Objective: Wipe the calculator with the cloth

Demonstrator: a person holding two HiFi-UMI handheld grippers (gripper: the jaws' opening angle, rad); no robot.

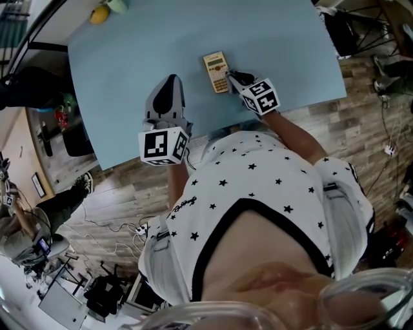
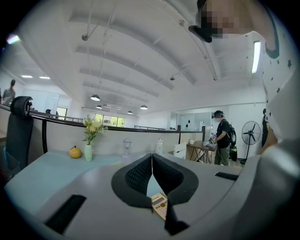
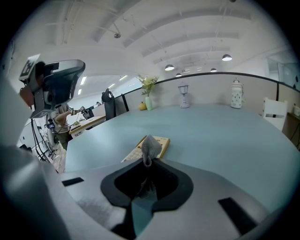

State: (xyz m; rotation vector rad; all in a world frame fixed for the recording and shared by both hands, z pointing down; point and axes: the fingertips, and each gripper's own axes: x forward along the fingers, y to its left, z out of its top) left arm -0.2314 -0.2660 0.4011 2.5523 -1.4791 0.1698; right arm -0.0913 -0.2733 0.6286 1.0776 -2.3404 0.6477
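Observation:
A tan calculator [image 1: 217, 71] lies flat on the light blue table [image 1: 129, 58]. My right gripper [image 1: 233, 77] is shut on a small grey cloth [image 3: 150, 147], whose tip pokes out past the jaws right at the calculator [image 3: 146, 147], by its near right edge. My left gripper [image 1: 170, 85] hovers over the table to the left of the calculator, jaws closed together with nothing between them [image 2: 152, 165]. Below its jaws, in the left gripper view, a corner of the calculator [image 2: 159, 205] shows.
A yellow fruit [image 1: 99, 14] and a vase with flowers [image 2: 89, 140] stand at the table's far left corner. Two white jars [image 3: 237, 93] stand along the far edge. A person [image 2: 222, 137] stands at another desk behind. Wooden floor [image 1: 361, 103] surrounds the table.

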